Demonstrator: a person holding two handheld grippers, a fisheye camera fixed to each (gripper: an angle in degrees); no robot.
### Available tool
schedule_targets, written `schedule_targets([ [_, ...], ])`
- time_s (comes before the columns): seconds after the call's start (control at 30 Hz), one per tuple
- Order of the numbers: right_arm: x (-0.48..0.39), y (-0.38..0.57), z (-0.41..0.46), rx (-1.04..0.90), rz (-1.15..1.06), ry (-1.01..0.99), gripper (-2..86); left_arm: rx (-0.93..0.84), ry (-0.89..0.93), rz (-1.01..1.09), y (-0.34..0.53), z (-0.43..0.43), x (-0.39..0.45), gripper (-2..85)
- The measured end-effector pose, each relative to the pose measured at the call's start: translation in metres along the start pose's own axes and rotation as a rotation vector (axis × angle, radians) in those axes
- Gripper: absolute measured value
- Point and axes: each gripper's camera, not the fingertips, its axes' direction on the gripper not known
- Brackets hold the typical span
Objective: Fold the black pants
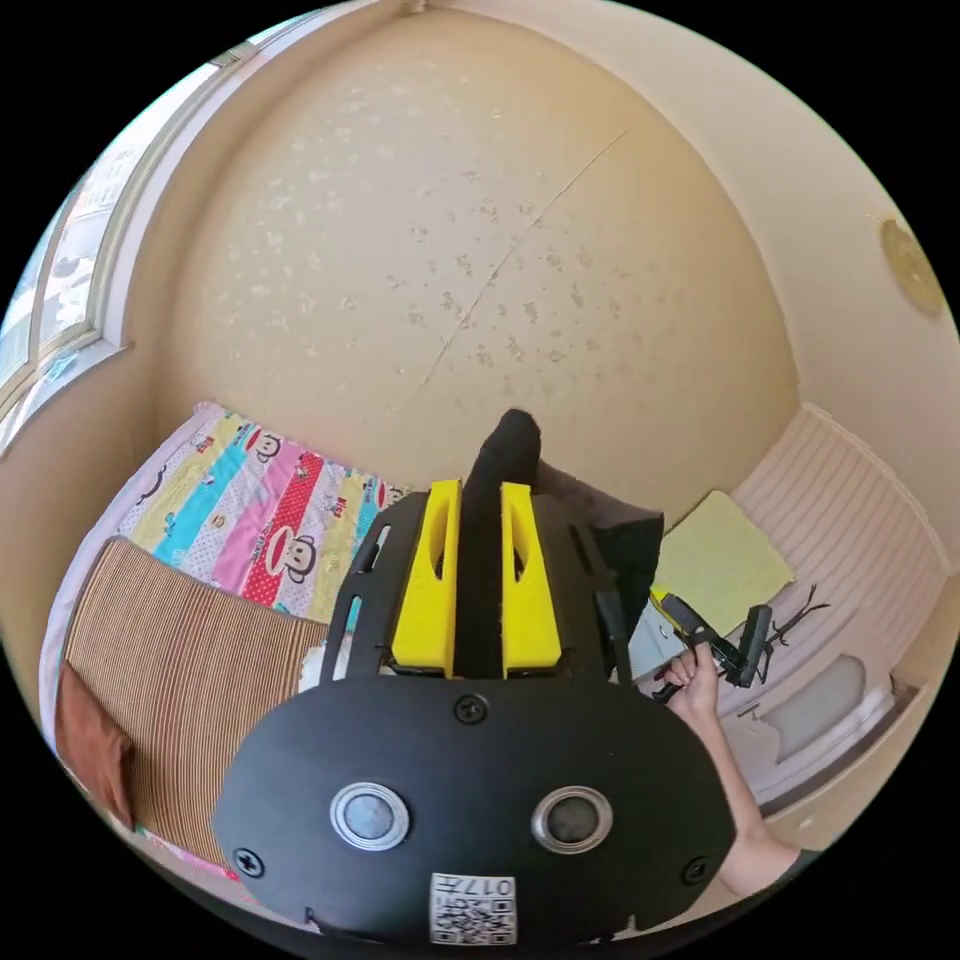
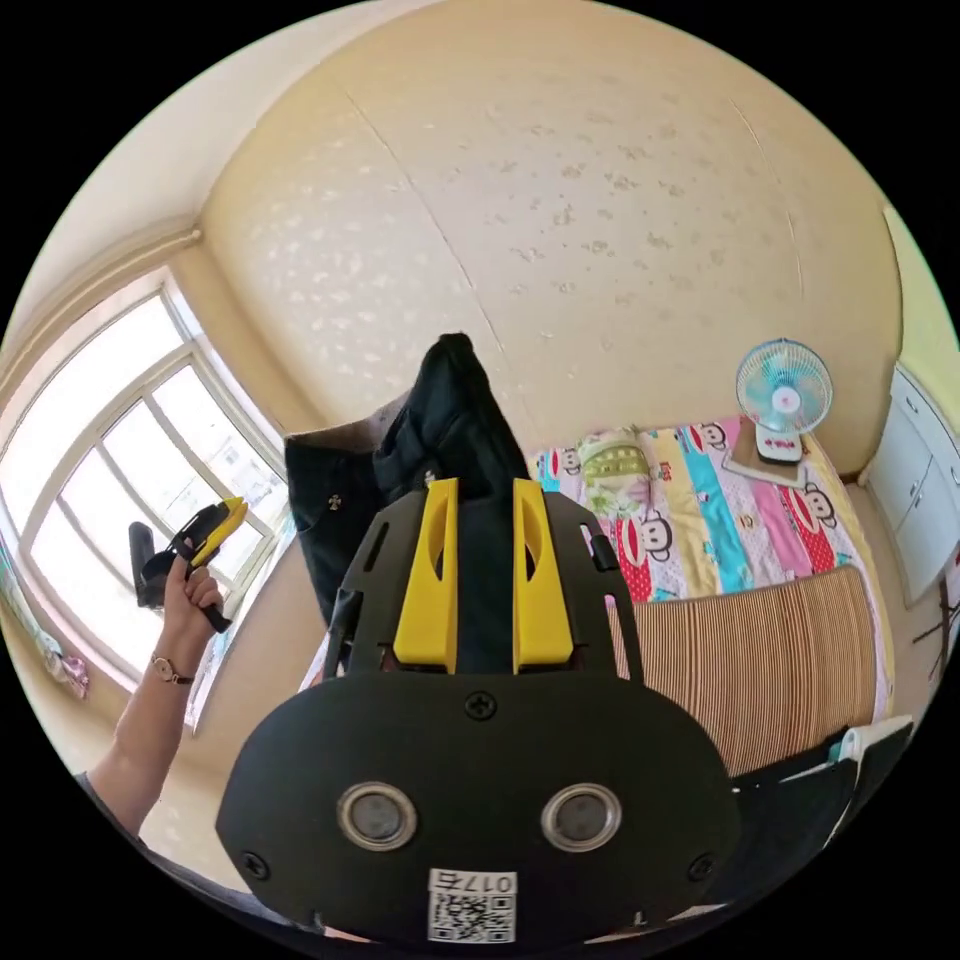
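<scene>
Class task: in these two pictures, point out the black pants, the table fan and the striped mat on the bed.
black pants (image 2: 450, 420): right gripper view, on the bunched cloth above the jaws.
table fan (image 2: 784, 386): right gripper view, on its round grille.
striped mat (image 1: 180, 690): left gripper view, on its brown ribbed surface.

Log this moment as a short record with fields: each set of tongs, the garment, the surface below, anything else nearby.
left tongs: jaws closed on a bunched edge of the black pants, held raised
right tongs: jaws closed on black pants fabric, held raised
black pants: lifted off the bed, hanging between both tongs, not yet folded
bed: colourful cartoon-print sheet, striped brown mat over part of it
fan: small, standing at the far end of the bed
window: bright, beside the bed
</scene>
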Motion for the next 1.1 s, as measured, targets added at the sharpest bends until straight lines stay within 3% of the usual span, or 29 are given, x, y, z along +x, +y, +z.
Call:
schedule_targets([
  [0.2,0.113,0.182,0.075,-0.392,-0.057,-0.019,7.3,-0.313,-0.168,0.124,0.11,0.053,-0.118,7.7],
  [0.27,0.16,0.246,0.083,-0.506,0.052,-0.058,6.9,-0.543,-0.206,0.074,0.181,0.075,-0.183,7.8],
  [0.43,0.265,0.375,0.054,-0.661,0.407,-0.169,6.1,-0.833,-0.246,-0.145,0.303,0.091,-0.284,8.3],
  [0.67,0.32,0.399,-0.004,-0.724,0.538,-0.138,5.7,-1.049,-0.243,-0.224,0.381,0.135,-0.346,10.7],
  [0.9,0.373,0.398,-0.042,-0.752,0.64,-0.134,4.1,-1.153,-0.213,-0.267,0.403,0.182,-0.374,10.9],
  [1.1,0.419,0.395,-0.048,-0.861,0.628,-0.121,4.8,-1.183,-0.232,-0.243,0.42,0.18,-0.367,4.6],
])
